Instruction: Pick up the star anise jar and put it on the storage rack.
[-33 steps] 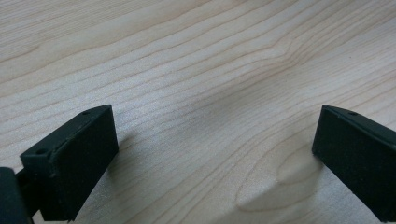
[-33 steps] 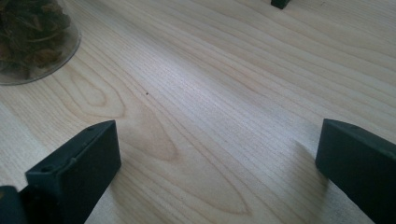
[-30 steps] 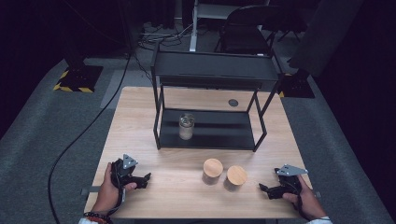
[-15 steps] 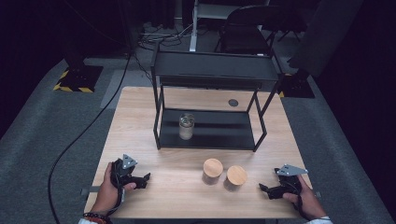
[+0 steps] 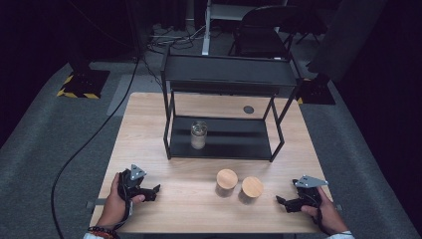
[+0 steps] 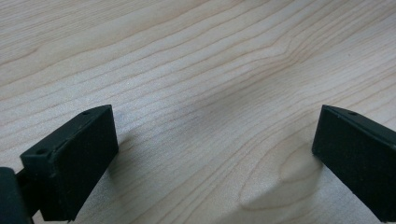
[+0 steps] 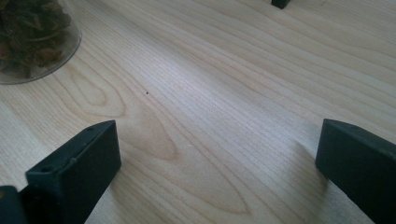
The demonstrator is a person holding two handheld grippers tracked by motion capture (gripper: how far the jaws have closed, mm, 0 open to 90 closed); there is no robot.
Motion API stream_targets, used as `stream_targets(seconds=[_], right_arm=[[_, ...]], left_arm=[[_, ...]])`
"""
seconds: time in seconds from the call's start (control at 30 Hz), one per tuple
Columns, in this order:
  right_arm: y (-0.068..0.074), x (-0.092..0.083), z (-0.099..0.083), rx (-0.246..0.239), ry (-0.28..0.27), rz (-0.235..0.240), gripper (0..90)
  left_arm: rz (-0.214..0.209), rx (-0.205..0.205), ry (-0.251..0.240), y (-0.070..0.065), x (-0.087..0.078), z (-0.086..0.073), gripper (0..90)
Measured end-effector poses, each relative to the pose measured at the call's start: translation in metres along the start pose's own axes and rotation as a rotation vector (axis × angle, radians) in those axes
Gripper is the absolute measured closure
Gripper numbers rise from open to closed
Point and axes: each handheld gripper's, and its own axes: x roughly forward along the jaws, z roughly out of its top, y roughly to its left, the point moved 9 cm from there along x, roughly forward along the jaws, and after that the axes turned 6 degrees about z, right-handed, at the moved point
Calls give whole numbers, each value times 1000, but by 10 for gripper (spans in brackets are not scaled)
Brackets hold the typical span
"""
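Your left gripper (image 5: 152, 191) and right gripper (image 5: 282, 201), both gaping wide, are resting either side of two wooden-lidded glass jars (image 5: 239, 184).

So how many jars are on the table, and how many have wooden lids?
Round glass jars with wooden lids: 2
Clear glass jar with a metal-looking top, on the black metal shelf rack: 1
Total: 3 jars
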Motion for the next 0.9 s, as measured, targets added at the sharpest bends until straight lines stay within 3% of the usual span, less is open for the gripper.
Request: stream_targets(seconds=[0.4,0.9], right_arm=[[6,-6,-1,-61,88,-2,10],[21,-19,14,-86,88,18,12]], left_arm=[[0,0,0,0,0,0,0],[0,0,0,0,0,0,0]])
